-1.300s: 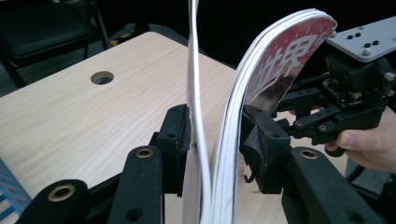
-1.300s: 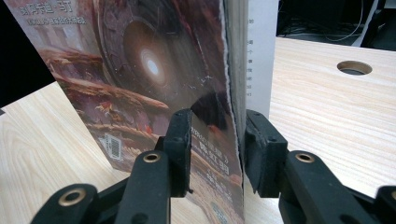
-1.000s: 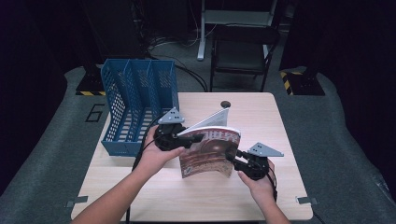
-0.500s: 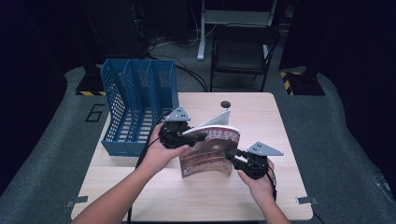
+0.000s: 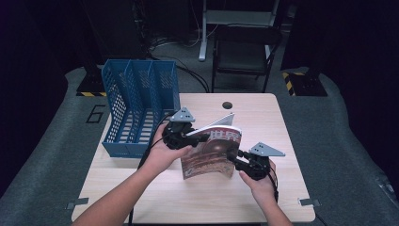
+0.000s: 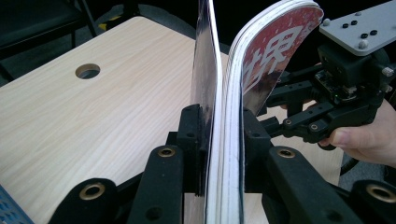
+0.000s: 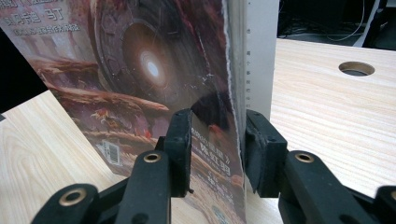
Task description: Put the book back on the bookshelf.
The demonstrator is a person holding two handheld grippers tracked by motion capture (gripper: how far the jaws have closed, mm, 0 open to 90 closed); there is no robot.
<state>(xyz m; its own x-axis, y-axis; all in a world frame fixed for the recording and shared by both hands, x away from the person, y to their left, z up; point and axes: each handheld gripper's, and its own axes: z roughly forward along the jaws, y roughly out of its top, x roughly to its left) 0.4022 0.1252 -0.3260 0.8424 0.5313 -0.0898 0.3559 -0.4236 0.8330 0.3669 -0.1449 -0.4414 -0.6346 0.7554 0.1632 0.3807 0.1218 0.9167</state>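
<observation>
The magazine (image 5: 211,150) stands upright on its lower edge on the worktop (image 5: 282,197), just right of the blue file rack (image 5: 139,106) and not yet in it. The left gripper (image 5: 195,137) has just been closing, its fingers (image 6: 194,140) now clamping the top edge. The right gripper (image 5: 234,156) pinches the page edge. Lifting the magazine into a rack slot seems to remain.

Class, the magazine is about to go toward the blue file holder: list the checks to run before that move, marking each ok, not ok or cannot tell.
1. Left gripper jaws, just closing, pinch the magazine: ok.
2. Right gripper clamps the other edge: ok.
3. Magazine closed flat: not ok, a cover gapes open.
4. Blue file holder upright, slots free: ok.
5. Table path clear: ok.
</observation>
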